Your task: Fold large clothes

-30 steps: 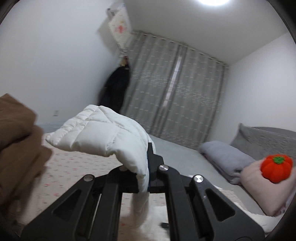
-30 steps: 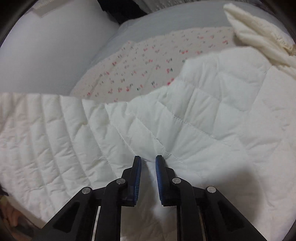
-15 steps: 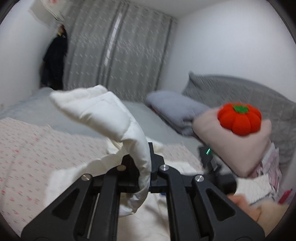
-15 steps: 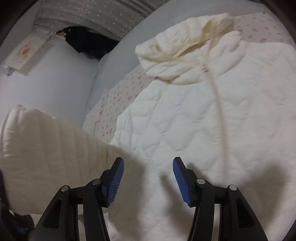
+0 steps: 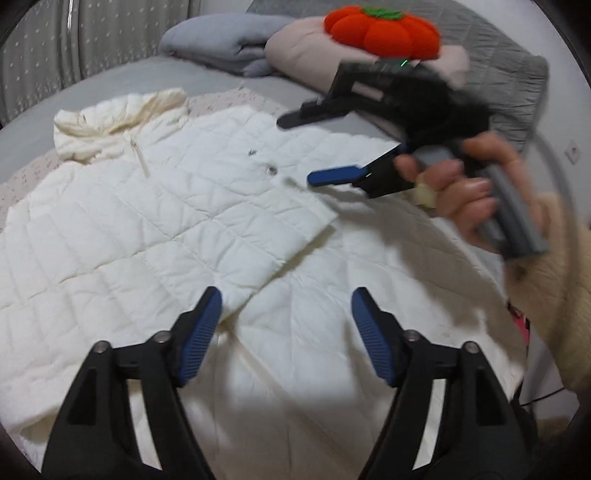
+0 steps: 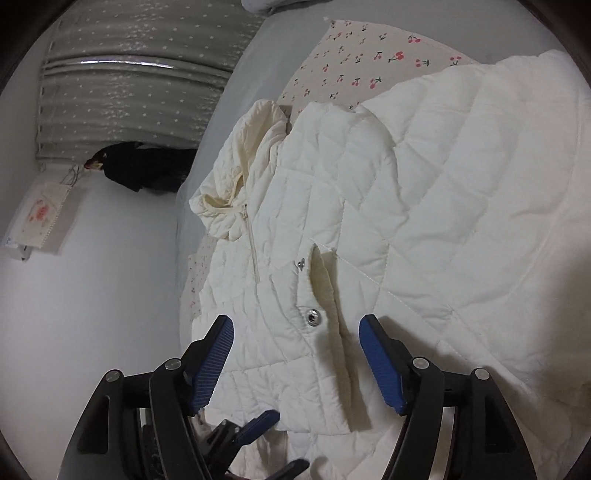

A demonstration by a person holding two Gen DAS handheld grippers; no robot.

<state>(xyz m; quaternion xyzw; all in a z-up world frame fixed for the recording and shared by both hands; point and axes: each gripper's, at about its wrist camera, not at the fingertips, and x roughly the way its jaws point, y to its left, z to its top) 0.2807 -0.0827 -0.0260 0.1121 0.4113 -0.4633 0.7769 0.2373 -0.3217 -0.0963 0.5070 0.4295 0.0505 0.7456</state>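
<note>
A white quilted hooded jacket (image 5: pixel 155 236) lies spread on the bed, hood (image 5: pixel 122 114) at the far end. One sleeve (image 5: pixel 236 206) is folded across its front. My left gripper (image 5: pixel 286 295) hovers just above the jacket's lower part, its jaws opening with nothing between them. My right gripper (image 5: pixel 295 150) hangs over the jacket's right side, held by a hand (image 5: pixel 469 184). In the right wrist view the right gripper (image 6: pixel 295 321) is over the jacket (image 6: pixel 443 184) near a snap button (image 6: pixel 313 317), jaws opening and empty. The left gripper (image 6: pixel 284 443) shows at the bottom edge.
An orange pumpkin cushion (image 5: pixel 382 26) sits on a folded pink blanket (image 5: pixel 306 55), beside a folded grey blanket (image 5: pixel 221 40) and a grey quilted pillow (image 5: pixel 509 66). A cherry-print sheet (image 6: pixel 362 55) lies under the jacket. Grey curtains (image 6: pixel 129 74) and a hanging dark coat (image 6: pixel 147 166) stand beyond the bed.
The left gripper let go of the white sleeve, which now lies across the jacket front, and it swung down toward the bed. The right gripper went from nearly shut to wide open and moved along the jacket.
</note>
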